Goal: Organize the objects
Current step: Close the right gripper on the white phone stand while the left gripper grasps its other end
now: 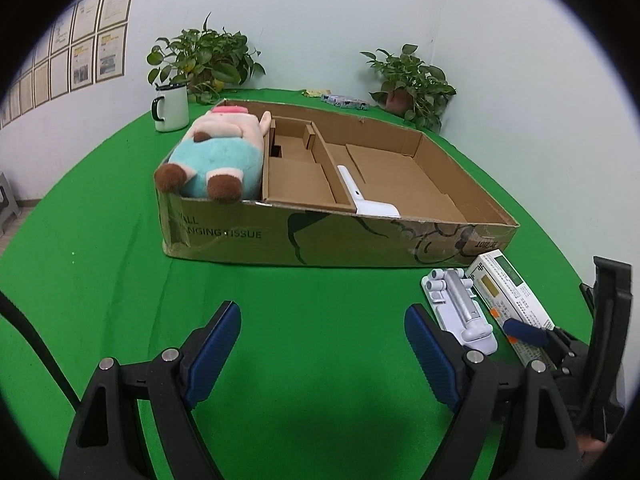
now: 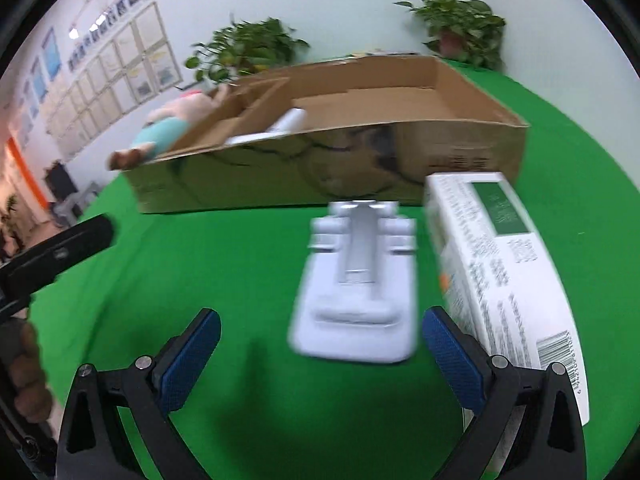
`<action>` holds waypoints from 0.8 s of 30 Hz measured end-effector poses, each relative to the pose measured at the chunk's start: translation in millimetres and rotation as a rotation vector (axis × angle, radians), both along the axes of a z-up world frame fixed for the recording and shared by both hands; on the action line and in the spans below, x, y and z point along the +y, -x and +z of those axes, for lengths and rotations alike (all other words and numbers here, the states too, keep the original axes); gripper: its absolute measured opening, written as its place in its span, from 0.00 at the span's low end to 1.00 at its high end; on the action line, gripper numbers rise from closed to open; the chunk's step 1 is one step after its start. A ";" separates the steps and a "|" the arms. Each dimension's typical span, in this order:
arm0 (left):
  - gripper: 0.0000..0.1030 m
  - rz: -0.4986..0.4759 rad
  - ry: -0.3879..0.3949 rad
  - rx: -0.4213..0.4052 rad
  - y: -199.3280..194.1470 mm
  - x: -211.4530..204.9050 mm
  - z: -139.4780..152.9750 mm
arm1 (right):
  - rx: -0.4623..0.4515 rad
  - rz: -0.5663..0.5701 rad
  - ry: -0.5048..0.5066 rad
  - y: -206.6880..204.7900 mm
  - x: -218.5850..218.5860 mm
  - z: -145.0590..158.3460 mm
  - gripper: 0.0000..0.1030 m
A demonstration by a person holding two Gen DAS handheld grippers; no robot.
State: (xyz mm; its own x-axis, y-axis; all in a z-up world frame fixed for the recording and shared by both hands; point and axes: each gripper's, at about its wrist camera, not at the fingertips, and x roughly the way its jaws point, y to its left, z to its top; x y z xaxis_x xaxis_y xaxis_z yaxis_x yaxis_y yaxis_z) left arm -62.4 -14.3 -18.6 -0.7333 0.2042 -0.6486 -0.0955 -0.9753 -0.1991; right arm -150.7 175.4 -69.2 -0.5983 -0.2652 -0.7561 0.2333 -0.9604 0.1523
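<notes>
Right wrist: white stand [image 2: 356,280] lies lengthwise toward box [image 2: 320,168].

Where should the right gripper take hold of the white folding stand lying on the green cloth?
Probably across the white folding stand's flat base plate, coming down from above the near end with one finger on each long edge. It lies flat with its raised arm along the middle, and the open right gripper already lines up with it. The white carton crowds its right edge.

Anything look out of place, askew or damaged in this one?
Mostly tidy. The cardboard box has a worn, bowed front wall. The plush toy lies on its side, feet poking over the box's left corner. A white stand and a white carton sit outside the box on the green cloth.
</notes>
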 end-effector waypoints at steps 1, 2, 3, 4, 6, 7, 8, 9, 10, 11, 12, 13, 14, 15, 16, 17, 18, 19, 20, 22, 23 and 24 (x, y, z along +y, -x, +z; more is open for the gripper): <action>0.82 0.001 -0.002 -0.004 0.2 -0.4 -1.2 | -0.006 -0.016 -0.017 3.3 3.5 -1.3 0.99; 0.82 0.002 -0.001 -0.007 0.6 -0.5 -1.8 | -0.011 -0.033 -0.033 6.4 6.8 -2.0 0.99; 0.82 0.003 0.001 -0.008 0.3 -0.5 -2.1 | -0.021 -0.045 -0.045 10.5 10.1 -3.4 0.99; 0.82 0.005 0.003 -0.010 -0.4 -0.8 -2.9 | -0.025 -0.043 -0.044 10.9 10.1 -4.0 0.99; 0.82 0.005 0.003 -0.015 -0.2 -0.7 -3.2 | -0.020 -0.003 -0.050 8.4 0.2 -3.1 0.99; 0.82 0.005 0.004 -0.021 -0.4 -0.7 -3.9 | -0.015 0.013 -0.063 7.4 -4.8 -3.7 0.98; 0.82 0.006 0.006 -0.025 -0.4 -0.8 -4.3 | -0.013 0.028 -0.079 6.6 -11.1 -4.1 0.97; 0.82 0.007 0.007 -0.029 -0.5 -1.0 -4.6 | -0.018 0.037 -0.093 7.8 -15.8 -6.4 0.96; 0.82 0.008 0.008 -0.030 -1.4 -1.3 -4.6 | -0.023 0.030 -0.108 9.7 -18.3 -8.5 0.93; 0.82 0.008 0.008 -0.030 -1.5 -1.7 -4.4 | -0.029 0.007 -0.127 12.3 -18.6 -11.3 0.89; 0.82 0.007 0.008 -0.029 -2.4 -1.6 -4.3 | -0.052 -0.023 -0.143 17.5 -16.8 -16.9 0.87; 0.82 0.002 0.010 -0.028 -3.3 -1.0 -4.3 | -0.055 -0.032 -0.148 19.2 -15.4 -17.9 0.85; 0.82 0.000 0.012 -0.027 -2.6 -0.3 -4.1 | -0.045 -0.037 -0.163 19.0 -15.7 -18.4 0.82; 0.82 -0.002 0.013 -0.025 -2.7 0.3 -4.4 | -0.044 -0.026 -0.160 19.1 -16.3 -18.5 0.81; 0.82 -0.003 0.012 -0.027 -2.7 0.7 -4.9 | -0.042 -0.019 -0.160 18.6 -16.9 -18.9 0.74; 0.82 -0.007 0.007 -0.030 -2.0 1.1 -5.7 | -0.039 -0.008 -0.162 17.9 -19.7 -17.4 0.67; 0.82 -0.013 0.000 -0.035 -2.0 1.4 -6.6 | -0.035 -0.003 -0.172 16.5 -22.4 -16.3 0.65; 0.82 -0.020 -0.007 -0.041 -2.1 1.7 -7.7 | -0.034 0.001 -0.176 14.1 -25.3 -15.2 0.65; 0.82 -0.031 -0.017 -0.050 -2.2 1.9 -8.8 | -0.040 0.010 -0.167 10.8 -27.4 -15.4 0.65; 0.82 -0.071 -0.056 -0.083 -3.3 1.9 -13.4 | -0.046 0.042 -0.152 1.5 -32.1 -13.9 0.65; 0.82 -0.105 -0.094 -0.105 -4.5 1.5 -17.5 | -0.049 0.062 -0.146 -7.6 -34.7 -13.0 0.65; 0.82 -0.127 -0.123 -0.123 -5.2 1.0 -20.5 | -0.059 0.097 -0.126 -21.0 -39.4 -12.1 0.65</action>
State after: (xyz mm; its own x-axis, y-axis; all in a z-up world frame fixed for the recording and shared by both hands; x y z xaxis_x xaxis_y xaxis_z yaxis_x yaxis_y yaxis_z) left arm -57.2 -13.3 -39.1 -0.6136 0.3731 -0.6959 -0.1843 -0.9247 -0.3332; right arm -129.7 136.0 -81.4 -0.5283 -0.2199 -0.8201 0.3197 -0.9463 0.0478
